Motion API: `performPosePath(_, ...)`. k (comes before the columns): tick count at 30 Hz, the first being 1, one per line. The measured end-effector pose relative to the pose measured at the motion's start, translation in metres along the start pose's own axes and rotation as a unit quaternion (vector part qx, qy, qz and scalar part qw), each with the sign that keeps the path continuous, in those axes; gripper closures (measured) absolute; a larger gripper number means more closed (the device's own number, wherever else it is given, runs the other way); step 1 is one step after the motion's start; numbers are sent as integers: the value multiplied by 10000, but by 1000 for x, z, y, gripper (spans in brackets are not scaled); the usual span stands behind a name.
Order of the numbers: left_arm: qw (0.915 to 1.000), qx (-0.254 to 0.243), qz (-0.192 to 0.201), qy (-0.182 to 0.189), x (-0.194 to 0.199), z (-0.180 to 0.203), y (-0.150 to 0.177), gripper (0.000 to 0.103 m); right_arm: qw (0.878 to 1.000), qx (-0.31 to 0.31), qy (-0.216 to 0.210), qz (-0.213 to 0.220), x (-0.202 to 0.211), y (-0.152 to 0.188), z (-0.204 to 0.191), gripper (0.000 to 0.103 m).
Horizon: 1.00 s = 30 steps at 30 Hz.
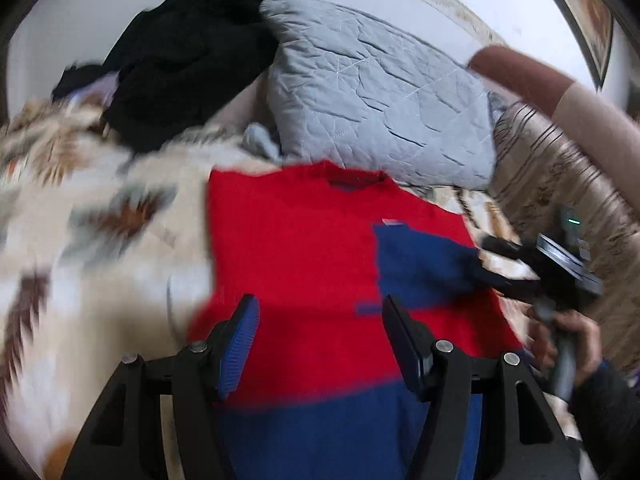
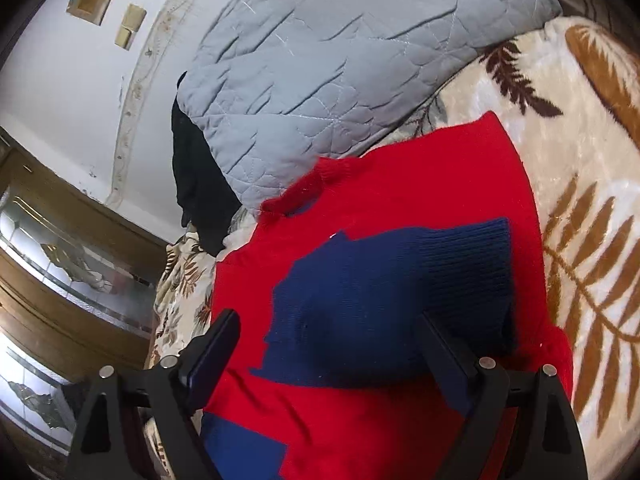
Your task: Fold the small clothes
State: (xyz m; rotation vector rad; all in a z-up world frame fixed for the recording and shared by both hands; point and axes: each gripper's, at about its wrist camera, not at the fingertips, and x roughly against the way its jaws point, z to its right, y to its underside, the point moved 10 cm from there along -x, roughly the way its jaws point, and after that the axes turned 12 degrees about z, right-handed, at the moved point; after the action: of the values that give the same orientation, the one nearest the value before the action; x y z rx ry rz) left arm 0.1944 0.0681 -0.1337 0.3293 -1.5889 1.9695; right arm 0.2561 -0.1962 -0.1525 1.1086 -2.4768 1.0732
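Both tools, left tool [image 1: 320, 312] and right tool [image 2: 332, 332], hang open over the red-and-navy sweater [image 1: 304, 240] (navy sleeve [image 2: 400, 280] folded across) on the leaf-patterned blanket [image 2: 592, 184].

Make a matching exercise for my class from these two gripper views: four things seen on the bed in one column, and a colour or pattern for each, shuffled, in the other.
Things
1. sweater
2. quilted pillow
3. blanket
4. heap of clothes

Descriptions
A. plain black
B. cream with brown leaf print
C. red with navy blue parts
D. pale grey

Pairs: 1-C, 2-D, 3-B, 4-A
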Motion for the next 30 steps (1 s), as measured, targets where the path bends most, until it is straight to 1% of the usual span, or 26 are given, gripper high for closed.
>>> performPosePath(1,9999,-26,-128,-87,-17,-6,-6,38,10000,23,-49,-32,0,0,0,12)
performPosePath(3,9995,78,-221,-235,-41,-23,-15,38,9999,107,-92,-44,1,0,-1,12)
performPosePath(4,9987,185,-273,-394,-50,-37,-18,38,9998,145,-111,-24,3,-1,-3,12)
performPosePath(7,9942,615,-509,-720,-80,-74,-22,39,9992,358,-199,8,5,-3,-12,12)
performPosePath(8,9928,709,-588,-769,-89,-80,-21,40,9990,400,-189,20,4,-3,-13,12)
performPosePath(10,9909,807,-848,-666,-105,-81,-17,41,9987,472,-212,-5,1,-2,-16,12)
performPosePath(11,9894,868,-1005,-591,-113,-80,-11,63,9985,512,-185,-18,-2,-1,-15,12)
performPosePath(12,9891,794,-1083,-600,-116,-80,-8,80,9984,536,-157,-38,-4,0,-14,12)
performPosePath(13,9897,698,-1052,-678,-117,-81,-8,90,9984,554,-123,-80,-7,2,-12,12)
performPosePath(15,9910,875,-767,-657,-108,-84,-16,91,9981,593,-72,-124,-9,4,-10,12)
performPosePath(16,9915,968,-496,-708,-98,-90,-23,91,9978,657,-2,-114,-9,4,-8,12)
performPosePath(17,9907,1095,-316,-746,-91,-97,-26,91,9975,695,27,-93,-9,4,-8,12)
performPosePath(18,9896,1185,-289,-760,-90,-103,-24,91,9974,713,17,-79,-9,2,-9,12)
performPosePath(20,9856,1386,-542,-805,-100,-116,-4,89,9975,702,-86,7,-10,-4,-12,12)
performPosePath(21,9858,1385,-526,-789,-102,-117,-1,89,9978,647,-99,48,-14,-7,-10,12)
performPosePath(22,9869,1332,-435,-798,-101,-116,-3,87,9986,524,-22,37,-21,-8,-3,12)
performPosePath(23,9872,1303,-444,-811,-98,-113,-4,83,9991,406,82,-99,-30,-7,6,13)
performPosePath(24,9874,1255,-469,-838,-96,-112,-5,82,9993,310,153,-149,-36,-7,13,13)
performPosePath(26,9897,1014,-325,-955,-84,-109,-12,74,9997,188,119,-27,-32,-14,9,13)
performPosePath(27,9906,917,-237,-986,-79,-108,-15,71,9999,169,13,23,-28,-16,2,12)
performPosePath(28,9911,848,-166,-1010,-71,-105,-17,64,9996,239,-114,115,-25,-18,-3,12)
performPosePath(29,9915,834,-117,-995,-59,-102,-17,62,9993,346,117,80,-27,-17,2,13)
performPosePath(30,9921,833,-81,-936,-50,-100,-18,61,9986,322,404,-91,-32,-12,12,13)
